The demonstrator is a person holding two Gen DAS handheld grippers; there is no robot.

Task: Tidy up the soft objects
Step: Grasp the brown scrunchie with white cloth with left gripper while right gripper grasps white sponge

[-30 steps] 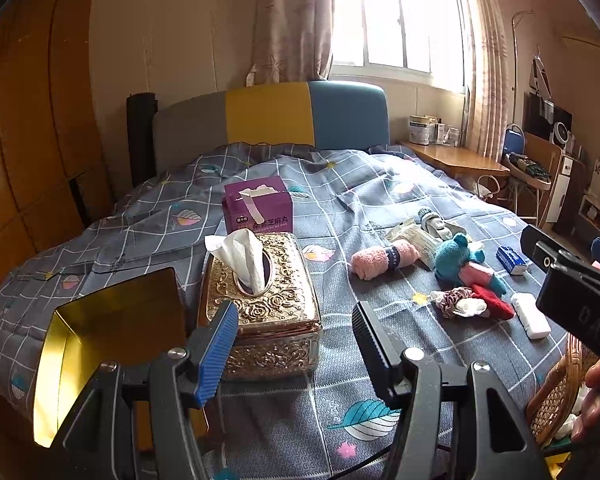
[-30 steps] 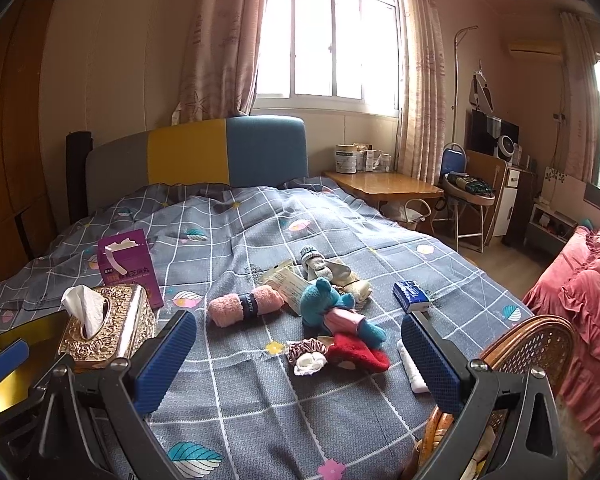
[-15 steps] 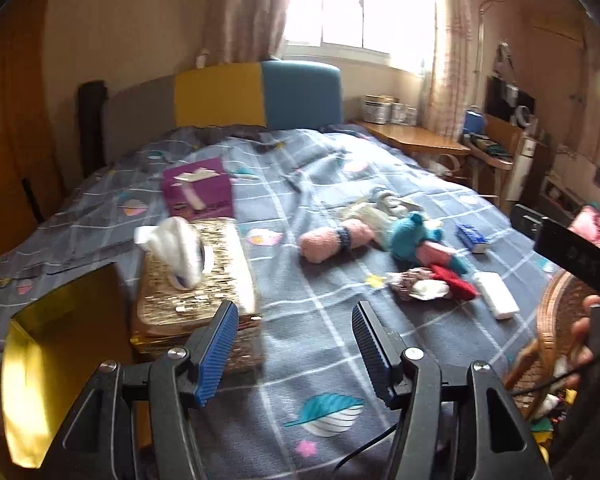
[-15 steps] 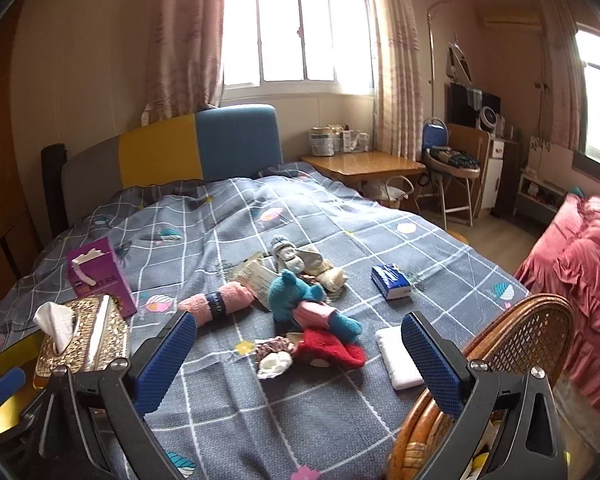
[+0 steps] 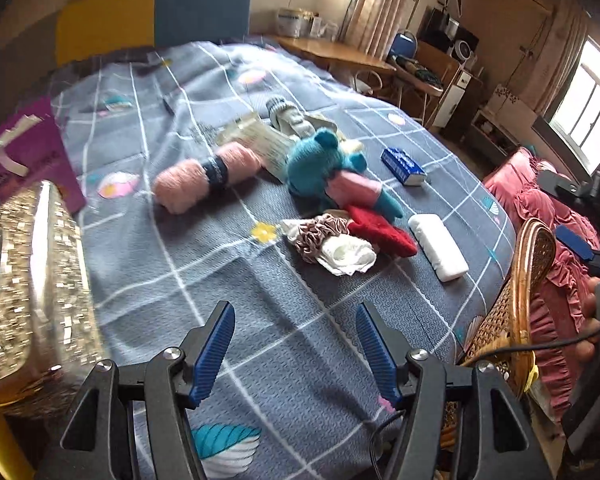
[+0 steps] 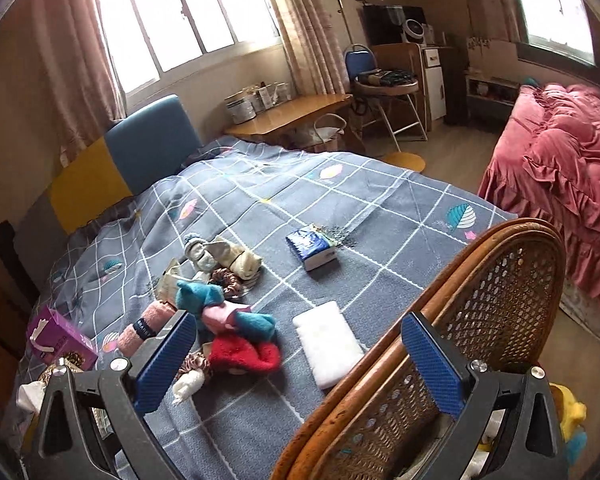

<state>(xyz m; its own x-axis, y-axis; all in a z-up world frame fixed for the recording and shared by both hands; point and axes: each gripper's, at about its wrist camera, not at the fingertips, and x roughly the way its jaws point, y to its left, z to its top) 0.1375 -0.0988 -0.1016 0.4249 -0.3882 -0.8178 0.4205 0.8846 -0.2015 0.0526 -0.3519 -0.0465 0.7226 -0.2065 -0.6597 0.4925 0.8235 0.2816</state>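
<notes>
Left wrist view: the left gripper (image 5: pixel 296 344) is spread wide and holds nothing. The gold tissue box (image 5: pixel 32 300) is blurry and cut off at the bed's (image 5: pixel 320 340) left edge. The blue teddy (image 5: pixel 324 168) lies mid-bed.

Right wrist view: the right gripper (image 6: pixel 300 364) is spread wide and holds nothing. A wicker basket (image 6: pixel 480 320) hides the bed's near corner. The teddy (image 6: pixel 220 308) lies by a red sock (image 6: pixel 240 354).

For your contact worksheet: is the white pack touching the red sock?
Apart. The left wrist view shows a strip of grey bedspread between the white pack and the red sock; the right wrist view shows that gap too.
</notes>
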